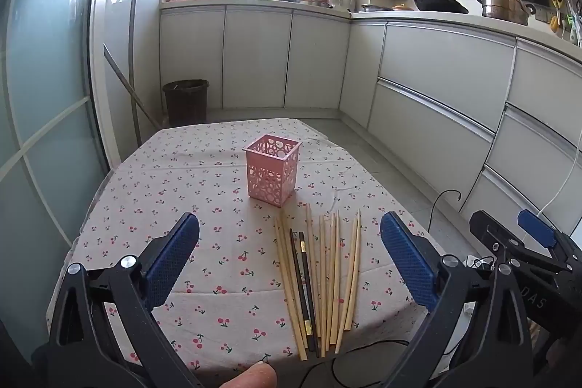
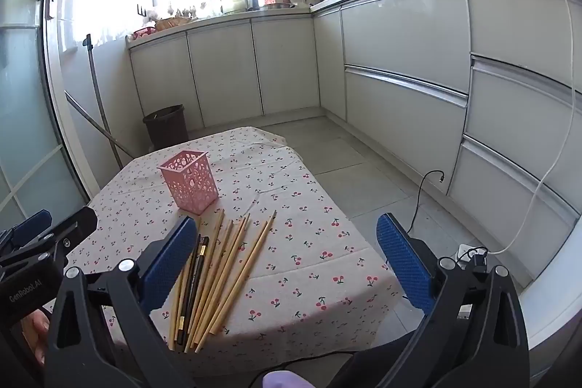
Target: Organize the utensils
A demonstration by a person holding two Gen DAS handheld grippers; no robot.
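Several bamboo chopsticks (image 1: 329,275) and a dark pair (image 1: 303,286) lie side by side on the cherry-print tablecloth (image 1: 203,191), near its front edge. An empty pink perforated holder (image 1: 272,170) stands upright behind them. My left gripper (image 1: 291,264) is open and empty, held above the near table edge with the chopsticks between its blue pads. In the right wrist view the chopsticks (image 2: 225,264) lie at lower left, the holder (image 2: 189,179) behind them. My right gripper (image 2: 287,264) is open and empty, over the table's right part.
A dark waste bin (image 1: 185,100) and a mop handle (image 1: 132,60) stand beyond the table's far left. White cabinets (image 1: 436,86) run along the back and right. A black cable (image 2: 422,199) and a power strip (image 2: 469,253) lie on the floor to the right.
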